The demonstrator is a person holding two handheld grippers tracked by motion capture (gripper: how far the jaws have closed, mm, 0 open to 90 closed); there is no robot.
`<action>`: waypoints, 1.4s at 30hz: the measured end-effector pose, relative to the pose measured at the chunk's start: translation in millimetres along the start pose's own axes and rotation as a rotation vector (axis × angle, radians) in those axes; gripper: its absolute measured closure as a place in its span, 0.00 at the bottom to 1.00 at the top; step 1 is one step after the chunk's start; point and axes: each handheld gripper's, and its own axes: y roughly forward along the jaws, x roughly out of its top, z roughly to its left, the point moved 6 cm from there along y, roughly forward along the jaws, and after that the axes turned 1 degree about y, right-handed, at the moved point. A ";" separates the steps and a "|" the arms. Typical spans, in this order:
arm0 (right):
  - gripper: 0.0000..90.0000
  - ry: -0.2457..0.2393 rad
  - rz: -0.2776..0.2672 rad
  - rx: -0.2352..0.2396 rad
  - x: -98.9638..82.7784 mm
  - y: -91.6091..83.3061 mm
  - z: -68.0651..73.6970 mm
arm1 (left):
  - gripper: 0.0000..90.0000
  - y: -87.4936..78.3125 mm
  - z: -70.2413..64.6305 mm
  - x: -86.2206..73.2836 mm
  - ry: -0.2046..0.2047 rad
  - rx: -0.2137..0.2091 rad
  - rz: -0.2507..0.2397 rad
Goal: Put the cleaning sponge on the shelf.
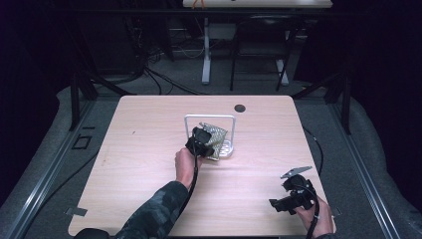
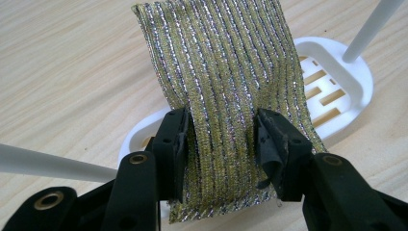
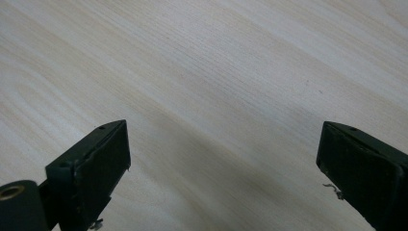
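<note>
Lying pale and woodgrained, the table (image 1: pixel 149 149) stands amid dark surroundings.

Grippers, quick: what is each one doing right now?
Left gripper: shut on the gold striped cloth, over the white rack.
Right gripper: open, nothing between its jaws, above the table.

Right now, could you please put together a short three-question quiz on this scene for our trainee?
1. True or false: the cloth between the pads of the left gripper is plain blue.
2. What stands on the table behind that cloth: A) a white rack, B) a red bowl, C) a book?
3. What is between the jaws of the right gripper?

Key: 1 false, it is gold and silver striped; 2 A; 3 nothing, they stand wide apart over bare wood.
</note>
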 end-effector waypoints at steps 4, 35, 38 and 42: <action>0.05 0.009 -0.008 0.006 -0.4 1.2 0.3 | 0.60 2.6 -1.1 -0.1 0.015 0.011 0.009; 0.05 -0.001 0.011 0.000 0.7 1.9 2.5 | 0.28 -27.0 -9.7 2.0 0.072 -0.103 -0.015; 0.05 -0.002 0.010 0.000 0.7 1.9 2.0 | 0.22 -36.7 -10.2 1.1 0.091 -0.123 -0.018; 0.05 -0.004 0.013 -0.003 0.6 1.4 1.9 | 0.17 -49.7 -9.9 -1.5 0.115 -0.145 -0.015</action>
